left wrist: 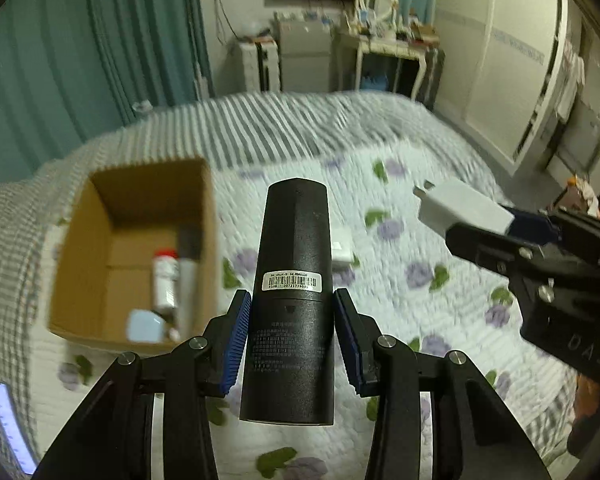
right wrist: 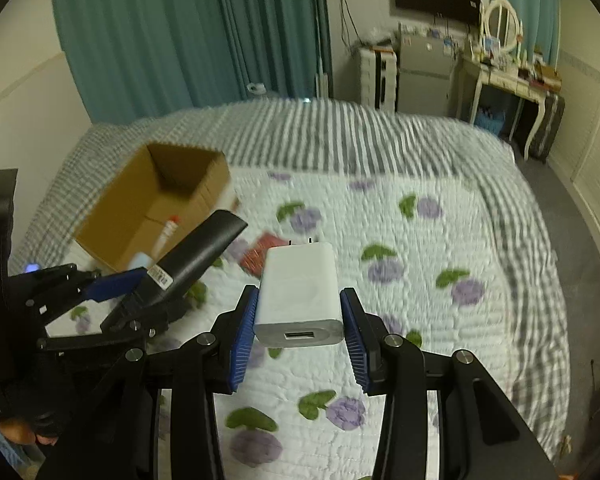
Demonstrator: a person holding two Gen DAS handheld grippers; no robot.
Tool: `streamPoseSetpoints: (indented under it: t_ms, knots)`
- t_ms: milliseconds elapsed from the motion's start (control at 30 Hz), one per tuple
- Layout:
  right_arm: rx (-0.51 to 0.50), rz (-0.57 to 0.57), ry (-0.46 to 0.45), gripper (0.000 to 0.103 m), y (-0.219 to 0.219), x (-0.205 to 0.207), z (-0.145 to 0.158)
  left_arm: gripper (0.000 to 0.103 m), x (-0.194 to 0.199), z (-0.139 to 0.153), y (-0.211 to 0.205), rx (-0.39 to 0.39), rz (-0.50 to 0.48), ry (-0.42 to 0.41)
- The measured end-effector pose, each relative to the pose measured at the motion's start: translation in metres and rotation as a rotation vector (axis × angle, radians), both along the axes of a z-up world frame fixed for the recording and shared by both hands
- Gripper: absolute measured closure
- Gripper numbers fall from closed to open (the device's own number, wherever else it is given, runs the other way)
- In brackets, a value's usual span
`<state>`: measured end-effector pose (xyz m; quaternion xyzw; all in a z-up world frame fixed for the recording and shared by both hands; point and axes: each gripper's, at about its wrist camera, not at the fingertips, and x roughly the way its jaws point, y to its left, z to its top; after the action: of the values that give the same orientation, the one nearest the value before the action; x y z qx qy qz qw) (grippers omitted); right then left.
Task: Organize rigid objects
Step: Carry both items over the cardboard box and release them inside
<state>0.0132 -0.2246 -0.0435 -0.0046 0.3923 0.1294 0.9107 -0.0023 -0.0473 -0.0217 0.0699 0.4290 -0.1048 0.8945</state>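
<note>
My left gripper (left wrist: 292,320) is shut on a black cylinder (left wrist: 292,280) with a barcode label, held above the bed; it also shows in the right wrist view (right wrist: 198,252). My right gripper (right wrist: 298,320) is shut on a white USB charger (right wrist: 300,288) with its prongs pointing away; the charger shows at the right of the left wrist view (left wrist: 460,208). An open cardboard box (left wrist: 80,248) sits on the bed to the left, holding a white bottle with a red cap (left wrist: 165,280), a grey stick (left wrist: 189,272) and a pale blue item (left wrist: 144,326).
The bed has a floral quilt (right wrist: 420,320) and a striped blanket (right wrist: 340,136). A white flat item (left wrist: 344,246) lies behind the cylinder and a red item (right wrist: 260,254) lies on the quilt. Teal curtains, a desk and a wardrobe stand beyond.
</note>
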Motion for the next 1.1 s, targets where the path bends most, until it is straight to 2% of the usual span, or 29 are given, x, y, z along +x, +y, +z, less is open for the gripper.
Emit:
streamPoseSetpoints:
  t_ms: [100, 267, 367, 500, 733, 933, 1100]
  knots:
    - [-0.004, 0.017, -0.041, 0.062, 0.012, -0.003, 0.024, 0.061, 0.002, 0.028, 0.017, -0.006, 0.030, -0.050]
    - [-0.003, 0.048, -0.103, 0.062, 0.040, -0.002, 0.058, 0.061, 0.006, 0.058, 0.050, -0.011, 0.076, -0.108]
    - [0.006, 0.078, -0.125, 0.062, 0.060, 0.006, 0.070, 0.061, 0.010, 0.066, 0.074, -0.007, 0.105, -0.126]
    - [0.011, 0.117, -0.135, 0.062, 0.090, 0.021, 0.075, 0.061, 0.019, 0.059, 0.105, 0.003, 0.150, -0.123]
    - [-0.006, 0.201, -0.080, 0.062, 0.152, 0.068, 0.046, 0.061, 0.049, 0.016, 0.145, 0.006, 0.216, -0.056]
    - [-0.025, 0.221, -0.008, 0.062, 0.181, 0.114, 0.001, 0.061, 0.069, -0.028, 0.147, 0.021, 0.191, 0.004]
    - [-0.050, 0.212, 0.054, 0.062, 0.195, 0.148, -0.037, 0.061, 0.084, -0.053, 0.147, 0.019, 0.190, 0.044]
